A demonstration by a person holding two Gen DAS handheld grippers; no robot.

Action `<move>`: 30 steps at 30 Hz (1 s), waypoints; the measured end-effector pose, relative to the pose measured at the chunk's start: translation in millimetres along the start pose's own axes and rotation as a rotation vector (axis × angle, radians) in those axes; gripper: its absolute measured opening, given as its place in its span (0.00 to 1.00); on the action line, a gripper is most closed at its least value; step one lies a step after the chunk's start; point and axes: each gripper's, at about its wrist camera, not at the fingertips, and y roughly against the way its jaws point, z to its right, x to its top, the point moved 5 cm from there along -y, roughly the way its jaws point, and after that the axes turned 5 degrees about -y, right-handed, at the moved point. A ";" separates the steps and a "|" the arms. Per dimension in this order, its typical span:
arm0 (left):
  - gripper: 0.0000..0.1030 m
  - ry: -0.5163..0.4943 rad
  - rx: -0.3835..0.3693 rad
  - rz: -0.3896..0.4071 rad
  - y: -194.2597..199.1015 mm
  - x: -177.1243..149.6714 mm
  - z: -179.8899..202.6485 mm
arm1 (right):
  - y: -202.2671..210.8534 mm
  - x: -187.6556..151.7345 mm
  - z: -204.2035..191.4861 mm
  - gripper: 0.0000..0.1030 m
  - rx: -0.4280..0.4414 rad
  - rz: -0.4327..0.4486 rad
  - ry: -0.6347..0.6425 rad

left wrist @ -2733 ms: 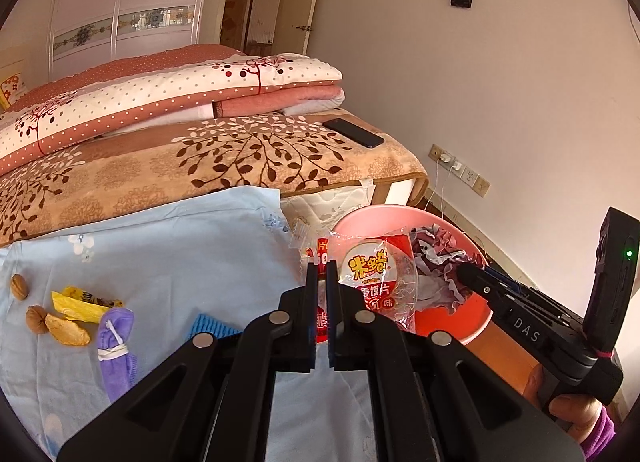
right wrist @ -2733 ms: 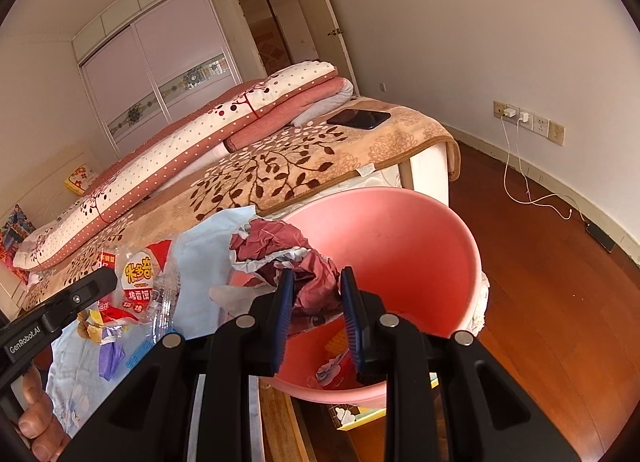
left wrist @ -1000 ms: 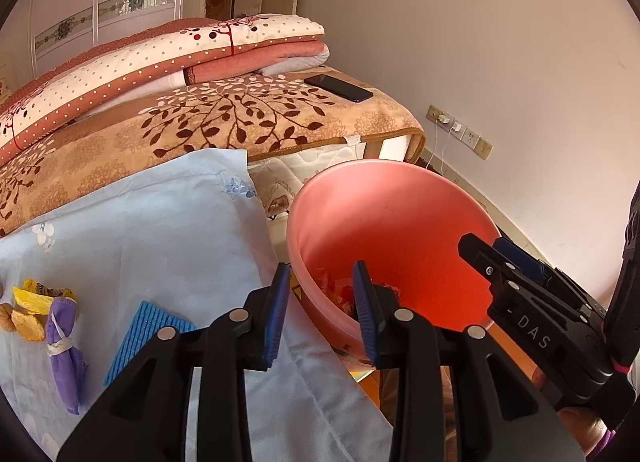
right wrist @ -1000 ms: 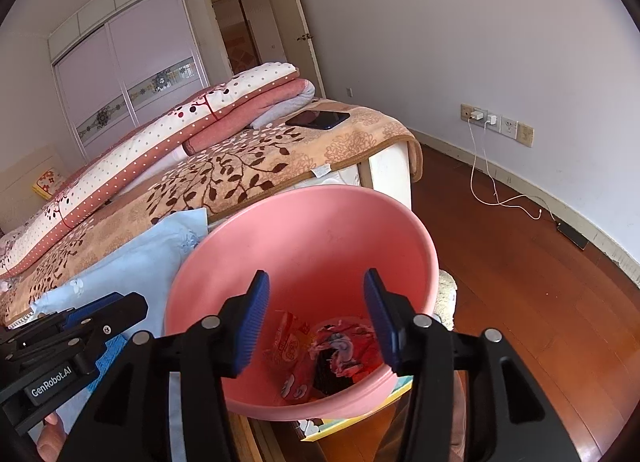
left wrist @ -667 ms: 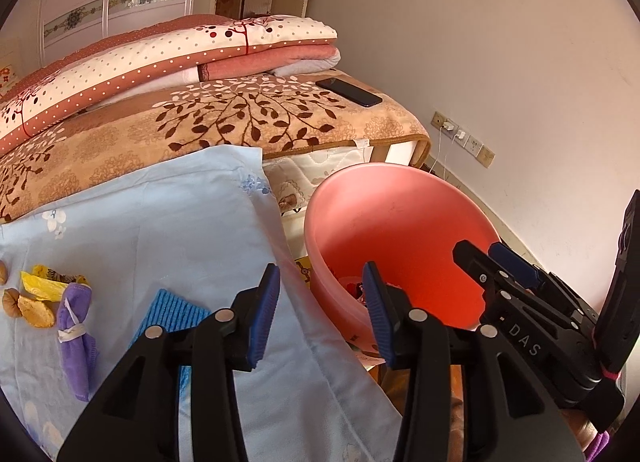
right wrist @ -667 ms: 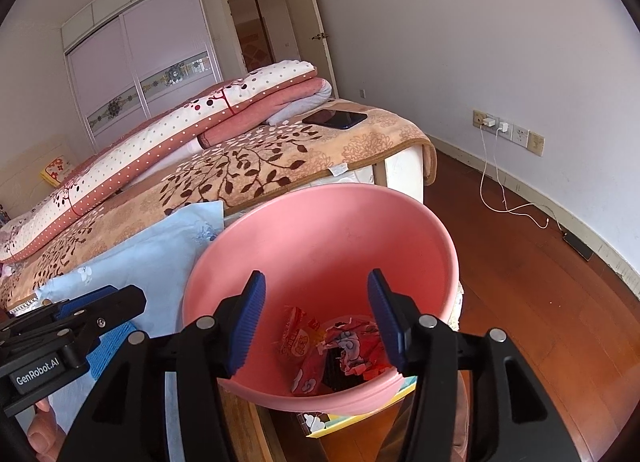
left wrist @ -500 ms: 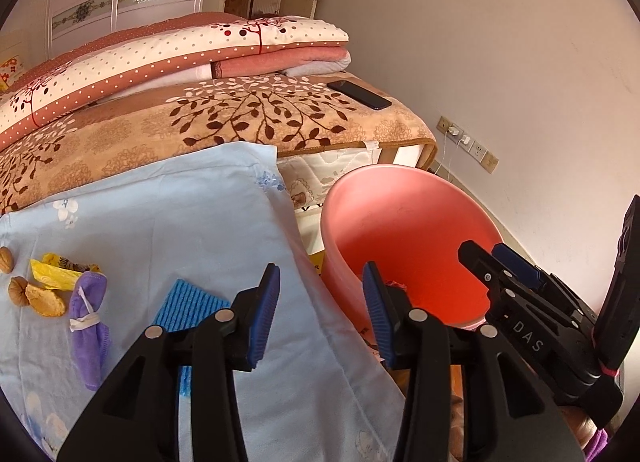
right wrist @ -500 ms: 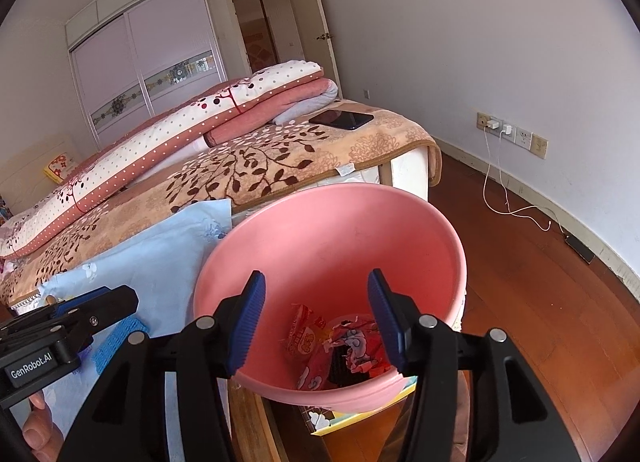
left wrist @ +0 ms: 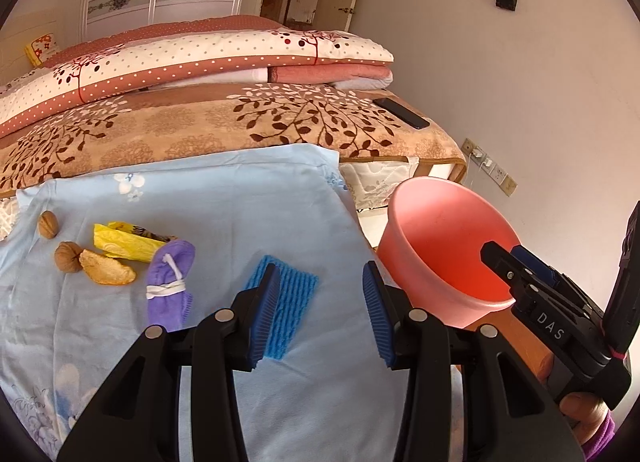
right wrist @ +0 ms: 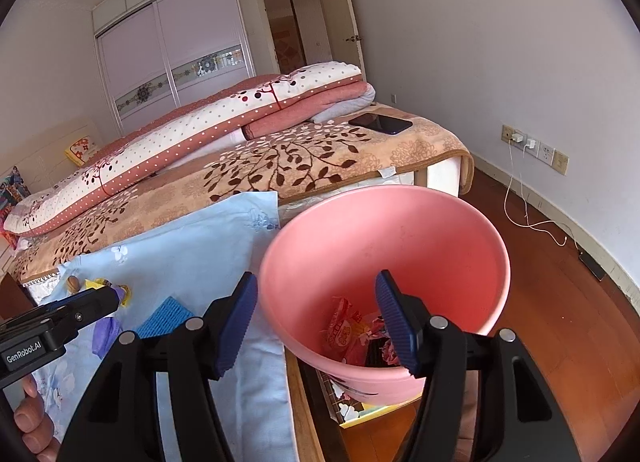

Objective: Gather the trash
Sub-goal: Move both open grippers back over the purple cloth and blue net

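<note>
Two views are supplied, and both tools are seen spread with nothing held.

Left wrist view: the left tool (left wrist: 320,314) is held above the light blue cloth (left wrist: 224,198), its blue pads well apart and empty. The blue ribbed sponge (left wrist: 292,302) lies just beyond the left pad, partly hidden by it. Farther left, the purple bundle (left wrist: 170,286), the yellow wrapper (left wrist: 124,244), an orange peel piece (left wrist: 106,272) and two walnuts (left wrist: 68,257) are spread over the cloth, near one another. The pink bin (left wrist: 444,250) is seen off the right edge of the cloth, with the right tool at its rim.

Right wrist view: the right tool (right wrist: 316,322) is held over the near rim of the pink bin (right wrist: 384,230), fingers spread, nothing between them. Red snack wrappers (right wrist: 348,330) are seen at the bottom of the bin. The bin appears perched at the edge of a wooden surface beside the bed; its footing is not fully shown.

Risks, as judged:
- The cloth may be pinched together with an item, since thin litter lies flat on soft fabric; the cloth would then be dragged.
- The walnuts may roll away if nudged.
- The bin may be tipped if its rim is pressed by the right tool.
- The phone (right wrist: 380,123) on the blanket is not trash and should not be collected.
</note>
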 end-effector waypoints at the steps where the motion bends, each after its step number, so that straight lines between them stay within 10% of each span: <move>1: 0.42 0.009 0.005 0.001 2.1 -1.0 -4.7 | 0.3 -0.6 -4.2 0.59 0.005 -0.001 0.007; 30: 0.42 0.124 0.119 -0.021 21.6 -39.3 -103.1 | -31.2 -34.1 -77.4 0.59 0.148 -0.157 0.083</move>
